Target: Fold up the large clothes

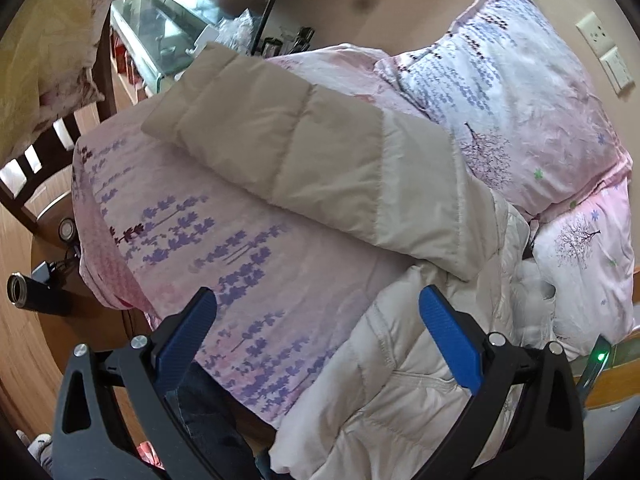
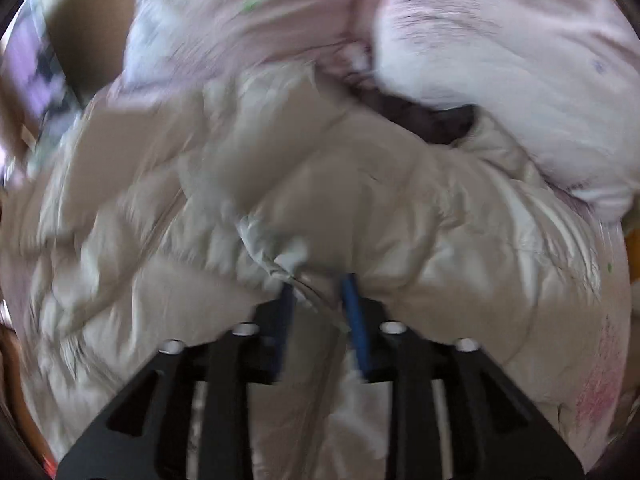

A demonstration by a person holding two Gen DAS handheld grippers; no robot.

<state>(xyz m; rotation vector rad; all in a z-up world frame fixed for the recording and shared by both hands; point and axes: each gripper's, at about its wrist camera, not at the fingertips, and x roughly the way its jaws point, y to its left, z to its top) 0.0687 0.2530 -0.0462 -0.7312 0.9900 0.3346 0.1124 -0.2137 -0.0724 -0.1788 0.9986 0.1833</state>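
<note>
Cream quilted puffer jacket (image 1: 400, 380) sprawled on the bed (image 1: 248, 240)

Its pale, shiny body lies crumpled and puffed across the floral pink-and-lavender bedding, next to the pillows. One sleeve (image 1: 288, 140), beige with stitched panels and a lighter band near the shoulder, stretches out flat and straight across the cover. In the blurred right wrist view a bunched fold of the jacket (image 2: 304, 208) sits between the blue pads.

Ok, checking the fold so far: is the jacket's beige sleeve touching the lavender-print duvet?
Touching. The left wrist view shows the sleeve lying flat across the duvet, with no gap along its lower edge.
</note>
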